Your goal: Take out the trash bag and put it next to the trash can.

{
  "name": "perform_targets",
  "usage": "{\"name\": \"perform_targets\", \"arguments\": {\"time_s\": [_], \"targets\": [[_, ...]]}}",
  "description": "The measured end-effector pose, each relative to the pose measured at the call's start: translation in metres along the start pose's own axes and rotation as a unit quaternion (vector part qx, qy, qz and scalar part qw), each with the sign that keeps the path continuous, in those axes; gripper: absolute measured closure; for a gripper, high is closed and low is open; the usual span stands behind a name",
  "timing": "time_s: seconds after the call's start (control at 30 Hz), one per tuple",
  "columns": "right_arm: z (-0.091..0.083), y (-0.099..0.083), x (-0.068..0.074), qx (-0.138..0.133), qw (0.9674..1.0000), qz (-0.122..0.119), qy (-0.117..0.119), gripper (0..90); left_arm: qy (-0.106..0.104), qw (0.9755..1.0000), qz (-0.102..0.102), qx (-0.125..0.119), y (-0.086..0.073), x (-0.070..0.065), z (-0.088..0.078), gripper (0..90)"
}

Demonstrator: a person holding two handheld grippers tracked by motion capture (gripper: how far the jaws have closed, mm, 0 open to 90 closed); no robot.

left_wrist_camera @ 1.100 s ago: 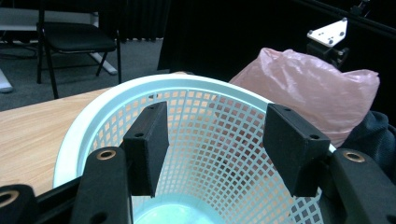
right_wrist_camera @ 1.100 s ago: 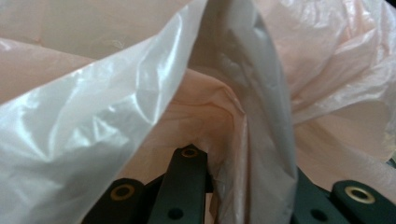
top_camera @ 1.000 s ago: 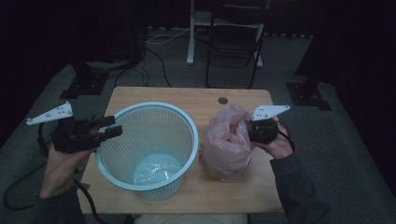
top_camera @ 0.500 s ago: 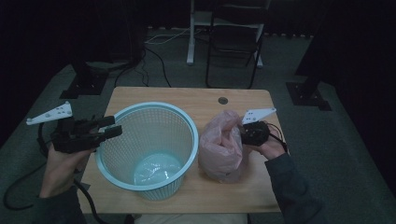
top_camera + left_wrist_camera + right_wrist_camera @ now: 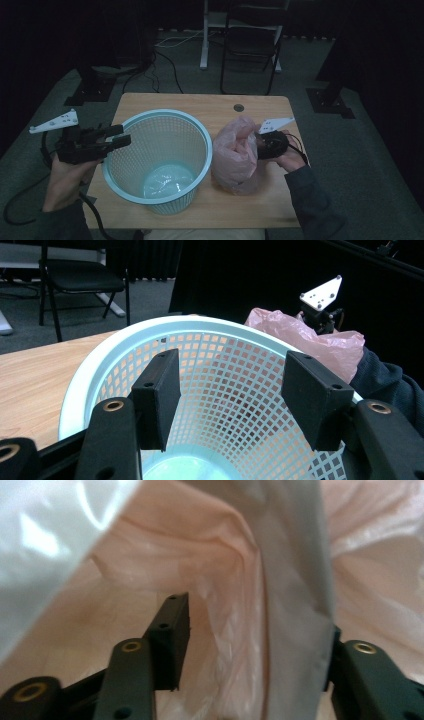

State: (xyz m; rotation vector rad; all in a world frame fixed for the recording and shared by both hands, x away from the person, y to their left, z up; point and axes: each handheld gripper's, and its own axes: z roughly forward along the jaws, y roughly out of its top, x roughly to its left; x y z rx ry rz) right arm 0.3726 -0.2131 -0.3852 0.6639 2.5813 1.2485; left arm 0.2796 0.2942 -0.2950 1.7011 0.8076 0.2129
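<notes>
Your left hand holds the left gripper level, just off the table's left edge. It points across at the rim of the light blue basket. Its jaws are spread wide with nothing between them, and in the left gripper view the near rim of the basket sits just past them.

Your right hand reaches in from the right side of the table. It holds the right gripper level, pushed into the side of the pink plastic bag.

Count the things: one basket, one pink bag, one table, two grippers. One chair stands on the floor behind the table.

The bag sits on the table, just to the right of the basket, close against it. The right jaws have just been opening. In the right gripper view they stand apart, and folds of the pink bag hang between them and around them. The left jaw's pad looks clear of the bag. The bag covers the right jaw's pad, so you cannot tell if it touches.
</notes>
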Motion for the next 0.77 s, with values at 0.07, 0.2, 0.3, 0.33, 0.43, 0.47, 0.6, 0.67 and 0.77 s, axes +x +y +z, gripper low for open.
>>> {"name": "perform_targets", "arguments": {"time_s": [0.07,0.2,0.3,0.33,0.43,0.47,0.6,0.67,0.77], "targets": [[-0.002,-0.002,0.000,0.004,1.0000,0.002,-0.006,42.3,0.000,1.0000,0.000,0.000,0.000,0.000,0.000,40.9],[-0.009,-0.006,0.000,0.008,0.9999,0.001,-0.010,37.9,0.001,1.0000,0.000,0.000,0.000,-0.001,-0.001,40.9],[-0.016,-0.010,0.001,0.012,0.9997,-0.006,-0.020,34.0,0.001,1.0000,0.000,0.000,0.000,0.000,-0.001,40.9],[-0.018,-0.010,0.001,0.013,0.9997,-0.006,-0.021,33.3,0.001,1.0000,0.000,0.000,0.000,0.000,-0.001,40.8],[-0.031,-0.013,0.003,0.009,0.9993,-0.017,-0.031,30.1,0.001,1.0000,0.000,0.000,0.000,0.000,-0.001,40.9],[-0.036,-0.013,0.004,0.007,0.9993,-0.020,-0.033,29.5,0.001,1.0000,0.000,0.000,0.000,0.000,-0.001,40.9],[-0.058,-0.015,0.009,-0.005,0.9988,-0.036,-0.032,25.8,0.001,1.0000,0.000,-0.001,0.000,0.000,-0.002,40.9],[-0.067,-0.018,0.012,-0.012,0.9984,-0.045,-0.031,24.2,0.001,1.0000,0.000,-0.002,0.000,-0.001,-0.002,40.9],[-0.079,-0.023,0.015,-0.028,0.9978,-0.052,-0.031,22.1,0.000,1.0000,0.000,-0.005,0.001,0.000,-0.002,40.9]]}}
